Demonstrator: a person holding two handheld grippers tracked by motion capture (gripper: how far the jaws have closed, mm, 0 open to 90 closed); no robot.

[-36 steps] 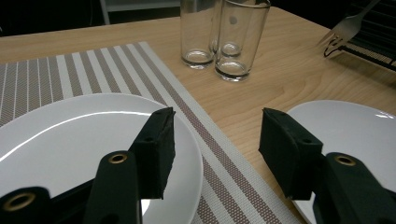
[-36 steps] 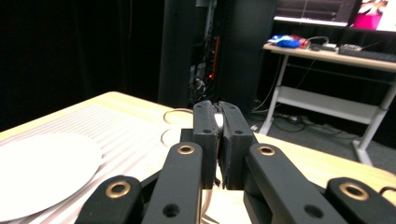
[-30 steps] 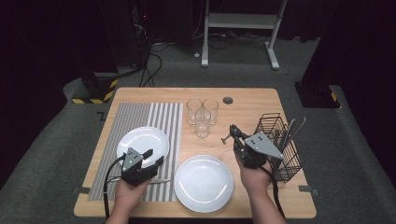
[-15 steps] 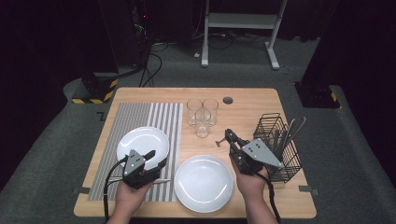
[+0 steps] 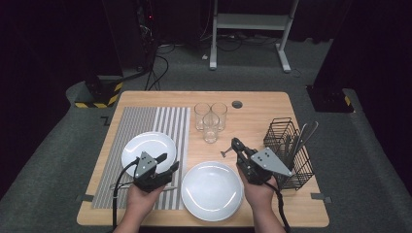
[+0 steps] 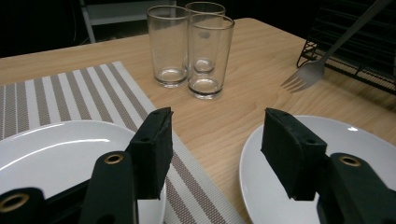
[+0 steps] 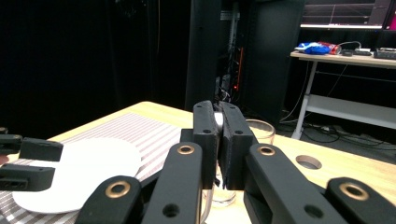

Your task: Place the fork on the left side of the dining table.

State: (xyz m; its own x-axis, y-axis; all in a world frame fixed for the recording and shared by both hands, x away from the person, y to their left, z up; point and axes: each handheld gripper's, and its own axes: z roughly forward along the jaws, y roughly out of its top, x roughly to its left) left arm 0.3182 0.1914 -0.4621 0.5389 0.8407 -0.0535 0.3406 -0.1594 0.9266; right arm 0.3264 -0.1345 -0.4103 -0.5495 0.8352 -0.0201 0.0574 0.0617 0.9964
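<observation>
My right gripper (image 5: 235, 144) is shut on a metal fork (image 5: 226, 153) and holds it above the table between the glasses and the front white plate (image 5: 211, 191). In the left gripper view the fork (image 6: 303, 77) hangs in the air with its tines pointing left. In the right gripper view the black jaws (image 7: 219, 140) are pressed together with a thin strip of metal between them. My left gripper (image 5: 167, 162) is open and holds nothing. It hovers over the gap between the left white plate (image 6: 51, 154) and the front plate (image 6: 369, 140).
Three empty glasses (image 5: 210, 127) stand close together behind the plates. A black wire basket (image 5: 291, 145) with cutlery stands at the right edge. A striped placemat (image 5: 145, 121) lies under the left plate. A round hole (image 5: 237, 104) sits in the table's far side.
My right gripper has shifted a little to the left, away from the basket, with the fork in it. The left gripper has stayed about where it was.
</observation>
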